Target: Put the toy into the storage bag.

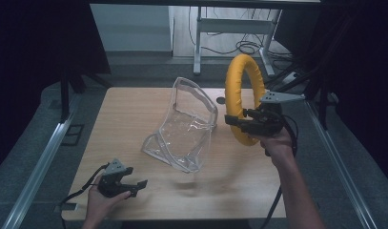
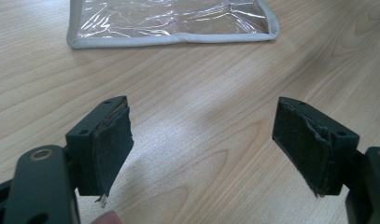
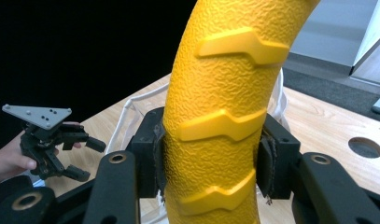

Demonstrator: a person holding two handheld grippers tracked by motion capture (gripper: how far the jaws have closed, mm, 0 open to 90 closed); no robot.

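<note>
We hold the yellow ring [image 1: 244,98] upright on edge above the table [image 1: 134,124], our right gripper [image 1: 242,122] clamping its lower arc. Our left gripper [image 1: 134,183] rests wide apart, gripping nothing, near the clear pouch [image 1: 184,126].

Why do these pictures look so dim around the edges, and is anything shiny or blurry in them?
High view: light falls mainly on the wooden table, the surroundings stay near black, and the clear plastic bag glints. Left gripper view: bag sharp, near jaws soft. Right gripper view: the yellow ring is crisp and evenly lit, against a black background at the left.
</note>
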